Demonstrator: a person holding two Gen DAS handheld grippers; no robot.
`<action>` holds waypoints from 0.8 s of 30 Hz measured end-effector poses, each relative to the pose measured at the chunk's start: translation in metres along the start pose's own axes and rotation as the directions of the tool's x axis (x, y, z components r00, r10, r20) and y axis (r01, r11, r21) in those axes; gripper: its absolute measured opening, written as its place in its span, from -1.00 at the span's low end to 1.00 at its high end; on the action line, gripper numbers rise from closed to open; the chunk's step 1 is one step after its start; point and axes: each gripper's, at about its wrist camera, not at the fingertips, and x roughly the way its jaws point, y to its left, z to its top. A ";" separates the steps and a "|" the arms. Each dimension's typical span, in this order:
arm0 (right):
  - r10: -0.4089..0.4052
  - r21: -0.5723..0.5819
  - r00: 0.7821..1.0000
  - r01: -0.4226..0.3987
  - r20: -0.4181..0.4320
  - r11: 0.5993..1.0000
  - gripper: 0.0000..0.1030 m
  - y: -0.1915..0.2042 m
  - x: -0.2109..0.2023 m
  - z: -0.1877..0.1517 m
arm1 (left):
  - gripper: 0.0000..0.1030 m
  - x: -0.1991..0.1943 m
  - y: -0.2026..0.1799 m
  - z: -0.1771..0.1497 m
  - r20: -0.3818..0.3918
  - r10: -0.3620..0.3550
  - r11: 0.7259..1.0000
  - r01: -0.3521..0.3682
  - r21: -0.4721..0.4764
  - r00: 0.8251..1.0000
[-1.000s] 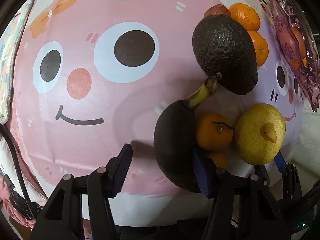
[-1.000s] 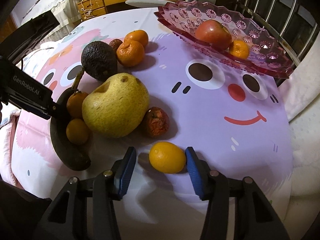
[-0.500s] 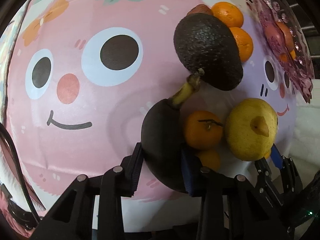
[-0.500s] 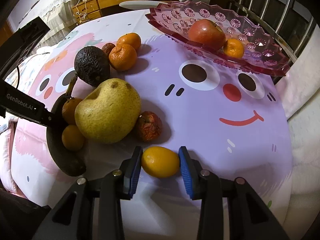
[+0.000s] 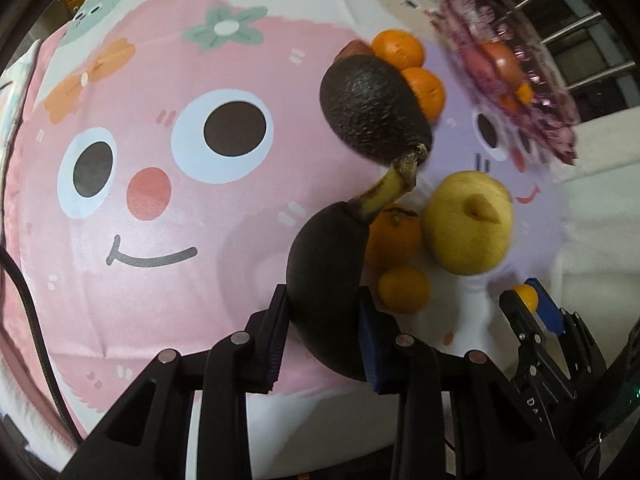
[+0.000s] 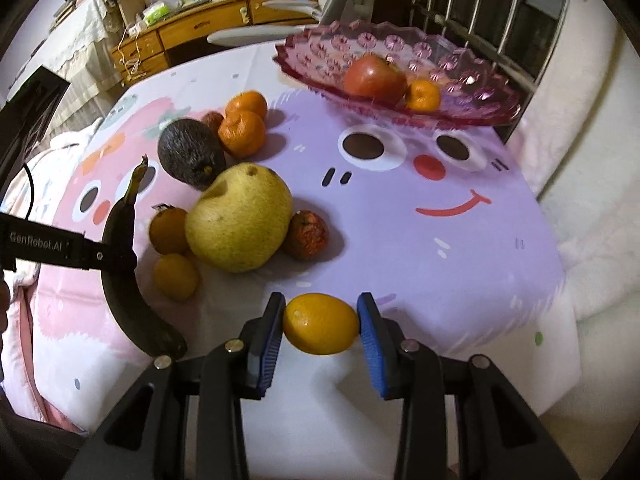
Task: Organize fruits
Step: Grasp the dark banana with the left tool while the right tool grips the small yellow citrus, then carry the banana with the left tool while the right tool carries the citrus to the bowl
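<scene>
A blackened banana (image 5: 328,248) with a yellow stem sits between the pads of my left gripper (image 5: 322,320), whose jaws are closing on it. It hangs tilted above the cloth, also seen as the banana (image 6: 120,272) in the right wrist view. My right gripper (image 6: 321,320) is shut on a small yellow-orange citrus (image 6: 316,332) just above the cloth. A pink glass dish (image 6: 480,104) at the far right holds a red apple (image 6: 374,78) and a tangerine (image 6: 424,96).
On the cartoon-face tablecloth (image 6: 400,248) lie a big yellow pear (image 6: 240,220), a dark avocado (image 6: 190,154), two tangerines (image 6: 242,134), two small oranges (image 6: 168,230) and a wrinkled reddish fruit (image 6: 306,234). A metal railing (image 6: 500,8) stands behind the dish.
The left jaws closed around the banana and raised it off the cloth, stem tipping up. The right jaws closed on the small citrus and rose a little.
</scene>
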 end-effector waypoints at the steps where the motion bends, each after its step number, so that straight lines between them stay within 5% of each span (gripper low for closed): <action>1: -0.012 -0.001 1.000 0.012 0.015 1.000 -0.27 0.002 -0.006 0.000 | -0.41 -0.005 0.003 -0.001 0.018 -0.015 1.000 0.015 0.006 1.000; 9: -0.023 -0.008 0.997 0.024 0.070 1.000 -0.28 0.008 -0.033 0.007 | -0.41 -0.065 0.011 -0.004 0.150 -0.089 0.993 0.077 0.084 0.985; 24: 0.028 -0.117 0.991 -0.013 0.128 0.993 -0.27 -0.029 -0.057 0.079 | -0.41 -0.122 -0.046 0.051 0.330 -0.065 0.995 0.036 0.095 0.942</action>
